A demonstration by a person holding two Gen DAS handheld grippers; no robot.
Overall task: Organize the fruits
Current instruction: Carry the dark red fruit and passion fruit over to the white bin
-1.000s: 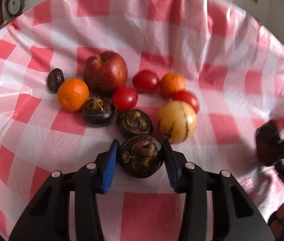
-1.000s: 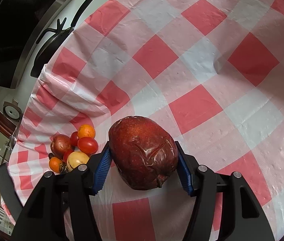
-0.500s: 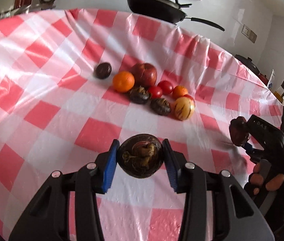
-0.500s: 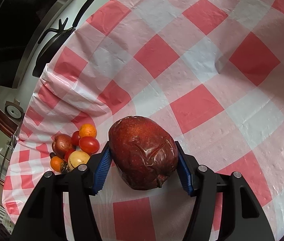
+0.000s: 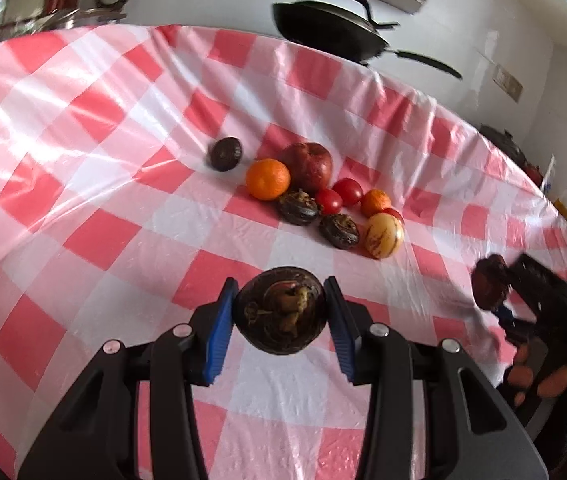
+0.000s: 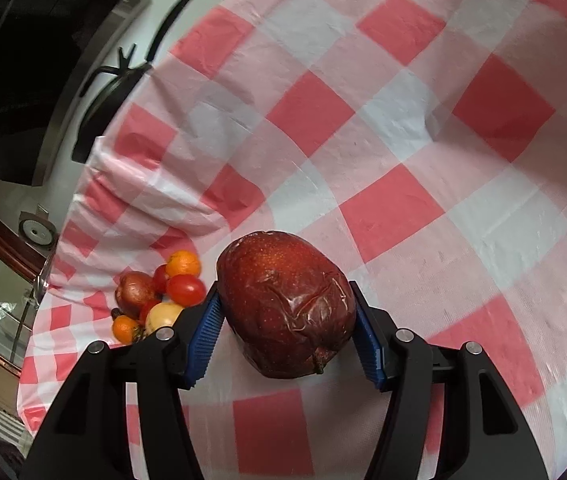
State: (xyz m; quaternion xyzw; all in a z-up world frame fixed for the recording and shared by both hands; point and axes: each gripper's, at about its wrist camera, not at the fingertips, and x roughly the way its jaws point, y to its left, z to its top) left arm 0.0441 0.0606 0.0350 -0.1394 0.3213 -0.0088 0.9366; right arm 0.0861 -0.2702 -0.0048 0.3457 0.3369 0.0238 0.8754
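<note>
Fruits [image 5: 307, 196] are sitting clustered on the checked tablecloth [image 5: 83, 128] while we are gripping a wrinkled red fruit [image 6: 285, 304] in our right gripper [image 6: 285, 332] and clamping a smaller dark fruit [image 5: 281, 310] in our left gripper [image 5: 281, 320].

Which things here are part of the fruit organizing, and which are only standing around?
Part of the job:
- dark round fruit in the left gripper
- wrinkled red fruit in the right gripper
- fruit pile on the checked cloth

Only standing around:
- black pan
- wall socket
</note>
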